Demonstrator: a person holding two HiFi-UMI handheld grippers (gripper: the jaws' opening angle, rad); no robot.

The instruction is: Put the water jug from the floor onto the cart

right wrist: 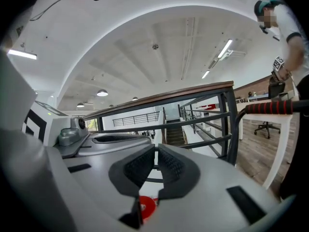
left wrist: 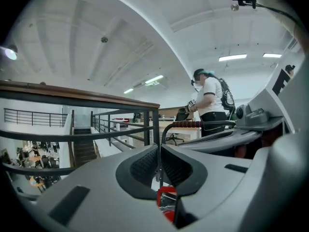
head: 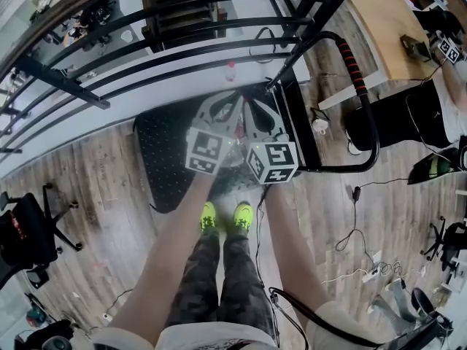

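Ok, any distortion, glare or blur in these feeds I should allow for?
Head view: strong fisheye, the railing bows; evenly lit. Left gripper view: black corners, ceiling lights glare. Right gripper view: same dark corners, red cap below the jaws is soft.

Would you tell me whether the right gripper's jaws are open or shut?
Shut: the right gripper shows its pads nearly meeting in its own view, nothing clamped between.

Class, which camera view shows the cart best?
The head view: it shows the cart's black deck and looped handle from above. The left gripper view and the right gripper view catch only the handle's red grip and a bit of its bar.
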